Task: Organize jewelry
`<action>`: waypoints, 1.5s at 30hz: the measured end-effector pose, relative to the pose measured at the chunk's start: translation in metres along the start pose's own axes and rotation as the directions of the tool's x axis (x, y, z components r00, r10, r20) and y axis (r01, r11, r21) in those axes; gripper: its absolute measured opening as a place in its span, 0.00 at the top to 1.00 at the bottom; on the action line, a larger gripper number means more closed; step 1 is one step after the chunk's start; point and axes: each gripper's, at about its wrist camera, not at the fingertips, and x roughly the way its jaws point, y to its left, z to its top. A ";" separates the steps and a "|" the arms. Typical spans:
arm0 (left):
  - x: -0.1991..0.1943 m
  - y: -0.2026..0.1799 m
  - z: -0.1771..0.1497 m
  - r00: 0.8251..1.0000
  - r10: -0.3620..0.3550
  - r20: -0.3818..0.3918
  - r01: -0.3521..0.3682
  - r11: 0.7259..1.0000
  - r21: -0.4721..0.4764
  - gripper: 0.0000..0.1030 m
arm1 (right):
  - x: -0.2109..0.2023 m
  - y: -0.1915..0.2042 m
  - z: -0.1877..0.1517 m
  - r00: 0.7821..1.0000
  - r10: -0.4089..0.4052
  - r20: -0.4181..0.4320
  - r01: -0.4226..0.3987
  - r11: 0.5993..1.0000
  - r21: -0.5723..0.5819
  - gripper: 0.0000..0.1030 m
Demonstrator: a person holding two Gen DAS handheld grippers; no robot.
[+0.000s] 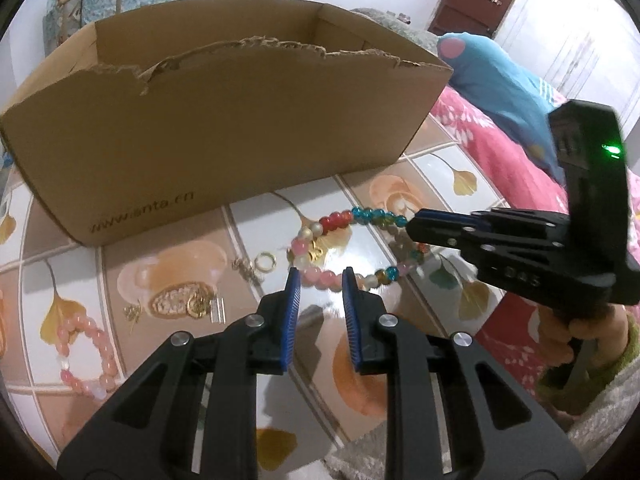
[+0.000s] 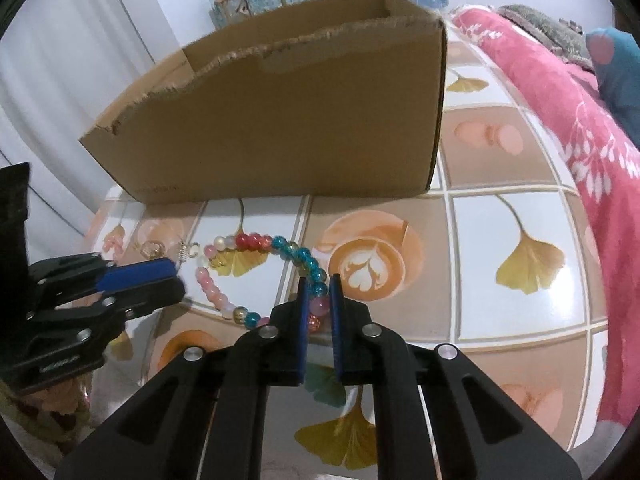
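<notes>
A multicoloured bead bracelet (image 1: 340, 216) (image 2: 252, 240) lies on the tiled tablecloth in front of a torn cardboard box (image 1: 240, 120) (image 2: 300, 120). My right gripper (image 2: 319, 280) is shut on the bracelet's right side, with a blue and a pink bead pinched between its pads. In the left wrist view the right gripper (image 1: 412, 226) reaches in from the right. My left gripper (image 1: 321, 280) stands narrowly open just short of the near pink beads, with nothing between its fingers. In the right wrist view the left gripper (image 2: 178, 278) sits beside the bracelet's left side.
A pink bead bracelet (image 1: 88, 356), a gold ring (image 1: 265, 261) and several small gold pieces (image 1: 180, 300) lie left of the left gripper. A pink blanket (image 2: 580, 140) and a blue plush (image 1: 500, 76) border the table on the right. A hand (image 1: 560, 328) holds the right gripper.
</notes>
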 end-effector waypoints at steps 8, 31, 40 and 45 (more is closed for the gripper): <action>0.022 -0.011 0.012 0.997 0.066 -0.041 -0.065 0.997 0.036 0.80 | -0.012 -0.002 -0.006 0.999 -0.003 0.050 0.006 0.999 -0.042 0.90; -0.002 -0.048 0.026 0.985 0.167 0.042 -0.172 0.968 0.184 0.92 | -0.039 0.009 -0.006 0.981 0.037 0.192 -0.020 0.996 -0.091 0.90; -0.075 -0.063 0.058 0.964 0.094 0.249 -0.148 0.966 0.210 0.92 | -0.100 0.035 0.020 0.929 0.068 0.364 0.005 0.981 -0.194 0.90; -0.114 -0.052 0.093 0.924 0.087 0.373 -0.184 0.955 0.233 0.92 | -0.120 0.055 0.068 0.877 0.118 0.466 0.034 0.952 -0.305 0.90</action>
